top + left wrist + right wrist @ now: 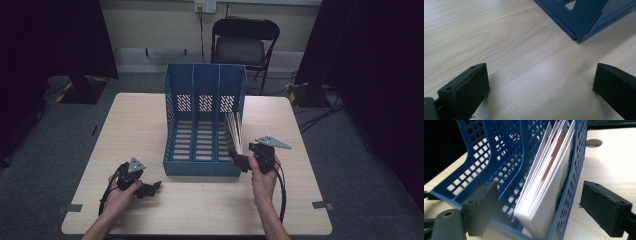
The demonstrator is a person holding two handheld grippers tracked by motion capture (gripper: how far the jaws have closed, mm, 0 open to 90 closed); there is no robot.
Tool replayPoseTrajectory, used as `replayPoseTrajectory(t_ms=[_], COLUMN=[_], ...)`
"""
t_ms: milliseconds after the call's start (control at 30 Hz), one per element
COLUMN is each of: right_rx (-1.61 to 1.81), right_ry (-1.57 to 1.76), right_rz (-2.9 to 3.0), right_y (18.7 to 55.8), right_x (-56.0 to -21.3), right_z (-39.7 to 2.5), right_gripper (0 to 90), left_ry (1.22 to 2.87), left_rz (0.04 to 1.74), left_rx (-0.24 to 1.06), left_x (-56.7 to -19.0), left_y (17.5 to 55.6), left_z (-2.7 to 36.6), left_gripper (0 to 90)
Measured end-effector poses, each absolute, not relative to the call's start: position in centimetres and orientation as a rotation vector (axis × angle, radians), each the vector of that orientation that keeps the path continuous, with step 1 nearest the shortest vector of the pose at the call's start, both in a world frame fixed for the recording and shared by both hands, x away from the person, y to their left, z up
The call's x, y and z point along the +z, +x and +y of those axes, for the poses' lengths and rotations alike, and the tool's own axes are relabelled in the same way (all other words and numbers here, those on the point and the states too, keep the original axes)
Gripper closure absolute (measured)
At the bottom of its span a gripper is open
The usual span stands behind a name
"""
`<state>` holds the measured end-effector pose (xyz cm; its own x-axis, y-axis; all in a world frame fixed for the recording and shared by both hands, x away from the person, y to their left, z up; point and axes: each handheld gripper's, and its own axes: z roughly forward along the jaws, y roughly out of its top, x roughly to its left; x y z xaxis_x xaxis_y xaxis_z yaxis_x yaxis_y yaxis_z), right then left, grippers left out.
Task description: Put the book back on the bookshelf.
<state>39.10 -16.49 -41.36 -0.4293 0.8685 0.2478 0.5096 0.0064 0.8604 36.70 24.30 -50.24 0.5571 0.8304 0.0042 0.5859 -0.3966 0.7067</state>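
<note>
A blue three-slot file rack [204, 120] stands upright in the middle of the wooden table [135, 130]. Several thin white booklets [234, 131] lean in its right slot. In the right gripper view the booklets [549, 185] stand between the open jaws of my right gripper [540, 207], whose jaws straddle the rack's front right corner [564, 205]. That right gripper [241, 161] sits at the rack's front right in the high view. My left gripper [152, 187] rests low near the table's front left, open, with bare wood between its jaws [541, 82]. The rack's front corner [577, 37] lies ahead of it.
A black folding chair [242, 42] stands behind the table. Dark curtains hang on both sides. A round cable hole [594, 143] is cut in the tabletop to the right of the rack. Tape marks [322, 205] sit near the table's front corners.
</note>
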Motion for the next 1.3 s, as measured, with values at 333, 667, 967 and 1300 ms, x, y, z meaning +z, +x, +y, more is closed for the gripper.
replayPoseTrajectory(t_ms=[333,667,967,1300], right_rx=[1.388,1.355,1.268,1.091], right_ry=[1.443,1.435,1.445,1.464], right_rz=[1.938,1.970,2.027,2.080], right_y=[37.4,36.1,34.8,34.0], right_x=[-41.6,-41.6,-43.4,-45.7], right_z=[-18.8,-21.2,-22.8,-25.3], right_gripper=[14.5,14.7,15.3,16.2], left_ry=[2.127,2.127,2.121,2.102], left_rz=[1.132,1.133,1.147,1.166], left_rx=[0.473,0.474,0.479,0.480], left_x=[-50.2,-50.2,-50.2,-50.3], left_y=[36.7,36.7,36.6,36.6], left_z=[24.3,24.3,24.6,24.6], left_gripper=[0.0,0.0,0.0,0.0])
